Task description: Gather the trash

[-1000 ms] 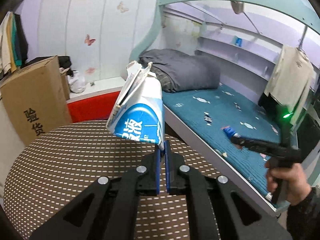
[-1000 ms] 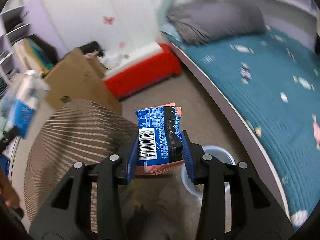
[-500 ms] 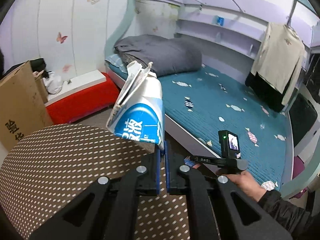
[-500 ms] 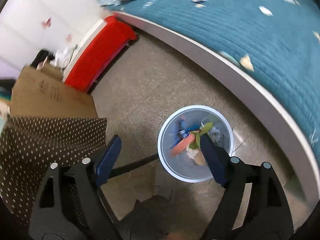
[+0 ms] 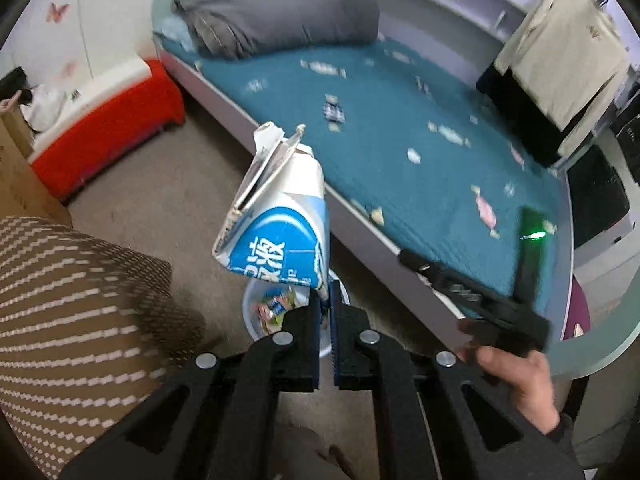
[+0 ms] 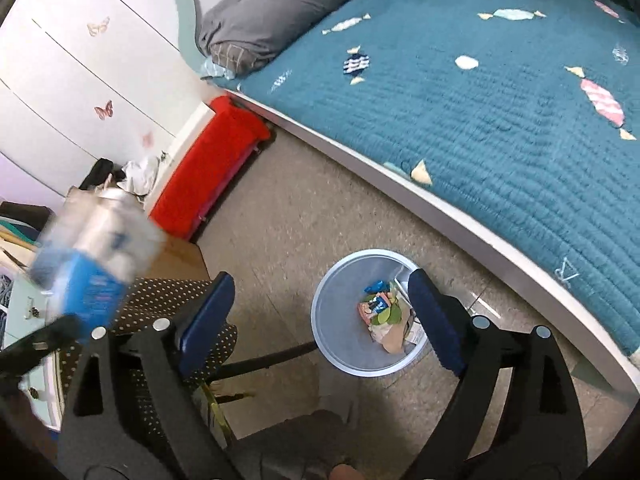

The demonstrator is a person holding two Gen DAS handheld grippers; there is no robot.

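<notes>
My left gripper [image 5: 329,300] is shut on the corner of a blue and white milk carton [image 5: 278,220] with a torn-open top, held over the floor above a pale blue trash bin [image 5: 256,320]. The carton shows blurred at the left of the right wrist view [image 6: 92,256]. My right gripper [image 6: 320,312] is open and empty, above the bin [image 6: 340,356], which holds several wrappers, among them a blue snack wrapper [image 6: 376,300]. The right gripper's body and the hand on it show at the right of the left wrist view [image 5: 500,312].
A bed with a teal quilt [image 6: 480,92] and white frame runs along the right. A brown dotted table [image 5: 60,304] is at the left. A red bench [image 6: 208,168] and a cardboard box stand by the wall. Tan floor [image 6: 304,208] surrounds the bin.
The right gripper opened and the blue snack wrapper dropped into the bin. The left gripper carried the carton off the table to above the bin.
</notes>
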